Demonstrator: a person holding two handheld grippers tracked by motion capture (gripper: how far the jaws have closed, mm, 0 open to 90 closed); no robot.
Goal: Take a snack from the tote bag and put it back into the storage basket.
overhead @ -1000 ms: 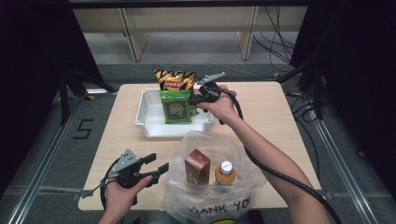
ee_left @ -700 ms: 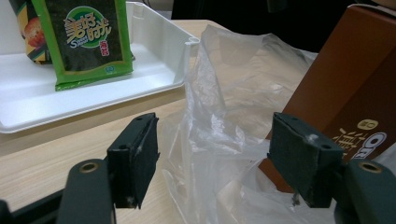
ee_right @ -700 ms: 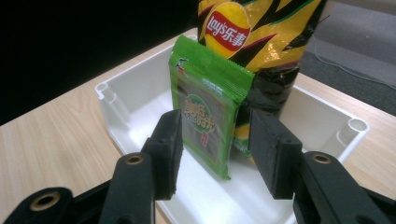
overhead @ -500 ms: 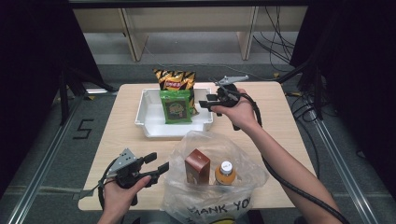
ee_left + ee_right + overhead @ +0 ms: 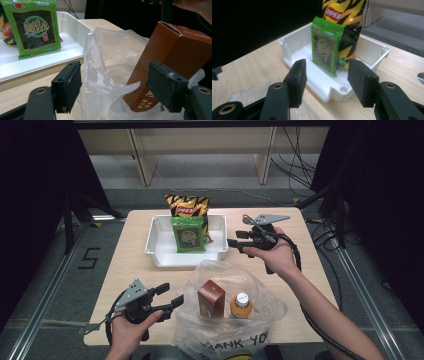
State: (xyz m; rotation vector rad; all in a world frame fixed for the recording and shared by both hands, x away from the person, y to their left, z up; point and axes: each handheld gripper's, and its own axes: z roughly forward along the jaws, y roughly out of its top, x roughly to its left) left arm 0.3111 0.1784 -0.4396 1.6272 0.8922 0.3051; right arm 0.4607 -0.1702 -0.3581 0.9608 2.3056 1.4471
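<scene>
1. The right gripper [image 5: 231, 244] hangs just right of the white tray [image 5: 162, 257], jaws apart with nothing between them.
2. In the right gripper view its jaws frame the green packet [image 5: 325, 47], which stands in the tray and leans on the chip bag [image 5: 347, 27].
3. The left gripper [image 5: 170, 296] sits at the table's [image 5: 130, 270] near left, jaws apart and empty.
4. Just beyond its tips lies the clear plastic bag [image 5: 220, 275], holding a brown carton [image 5: 210, 297] and an orange bottle [image 5: 241, 305] side by side.
</scene>
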